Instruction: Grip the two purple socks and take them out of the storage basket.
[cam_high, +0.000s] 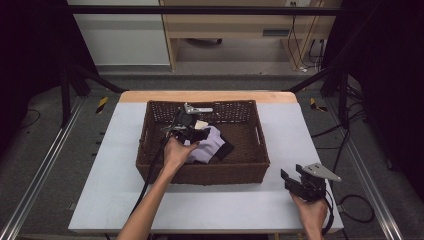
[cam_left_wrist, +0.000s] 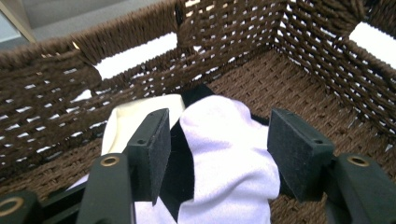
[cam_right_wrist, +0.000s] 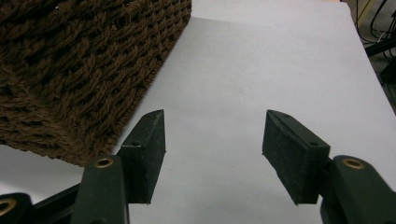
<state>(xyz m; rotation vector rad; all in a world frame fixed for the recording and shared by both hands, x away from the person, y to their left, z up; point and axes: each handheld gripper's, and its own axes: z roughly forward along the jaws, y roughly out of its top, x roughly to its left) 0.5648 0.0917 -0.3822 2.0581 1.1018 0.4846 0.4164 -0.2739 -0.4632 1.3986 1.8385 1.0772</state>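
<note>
bench (cam_high: 115, 200): white-topped | dark brown woven wicker basket (cam_high: 165, 172): mid-bench, holds pale lilac and black folded cloth (cam_left_wrist: 229, 154) | left gripper (cam_left_wrist: 217, 149): jaws apart astride cloth, grasp pending | right gripper (cam_right_wrist: 212, 154): spread, idle near right front corner

In the high view the left gripper (cam_high: 192, 131) and hand (cam_high: 176, 152) cover part of the pale cloth (cam_high: 210, 145) in the basket (cam_high: 150, 165). In the left gripper view the cloth's lower part runs off the bottom edge, and a black piece (cam_left_wrist: 180, 158) beside it is too dark to identify.
</note>
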